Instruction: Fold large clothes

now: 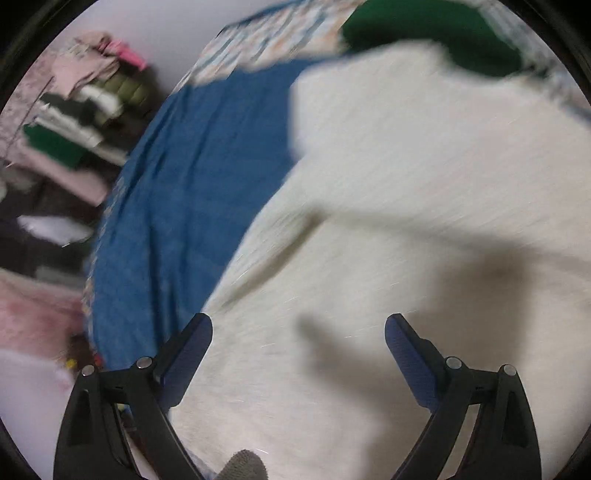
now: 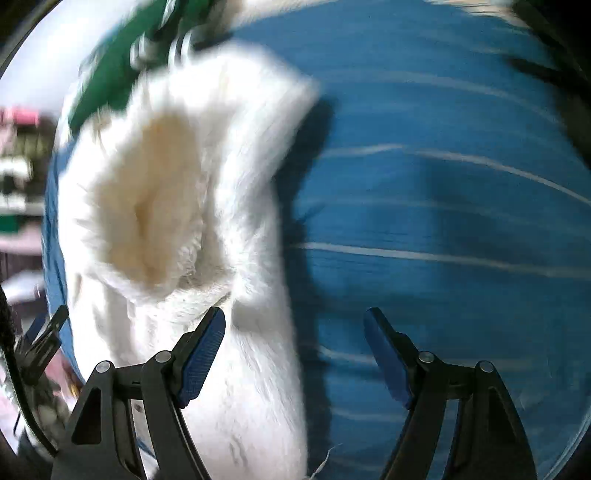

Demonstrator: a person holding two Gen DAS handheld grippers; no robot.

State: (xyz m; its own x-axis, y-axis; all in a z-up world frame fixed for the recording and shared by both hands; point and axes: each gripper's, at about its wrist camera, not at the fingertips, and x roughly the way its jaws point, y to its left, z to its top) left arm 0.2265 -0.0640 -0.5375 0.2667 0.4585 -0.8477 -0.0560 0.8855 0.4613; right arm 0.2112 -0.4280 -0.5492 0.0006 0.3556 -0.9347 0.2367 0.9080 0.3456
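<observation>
A large white fleecy garment [image 1: 406,221] lies spread on a blue sheet [image 1: 192,177]. My left gripper [image 1: 297,350] is open and empty just above the garment. In the right wrist view the same white garment [image 2: 207,184] lies bunched at the left on the blue sheet [image 2: 443,184], with a cream fuzzy inner side [image 2: 147,199] showing. My right gripper [image 2: 293,343] is open and empty, its left finger over the garment's edge and its right finger over the sheet. Both views are blurred by motion.
A green garment [image 1: 436,33] lies at the far side of the sheet, also in the right wrist view [image 2: 118,66]. A patterned bedcover [image 1: 266,40] shows beyond the sheet. A stack of folded clothes [image 1: 85,107] stands at the left. Pink fabric [image 1: 33,317] lies lower left.
</observation>
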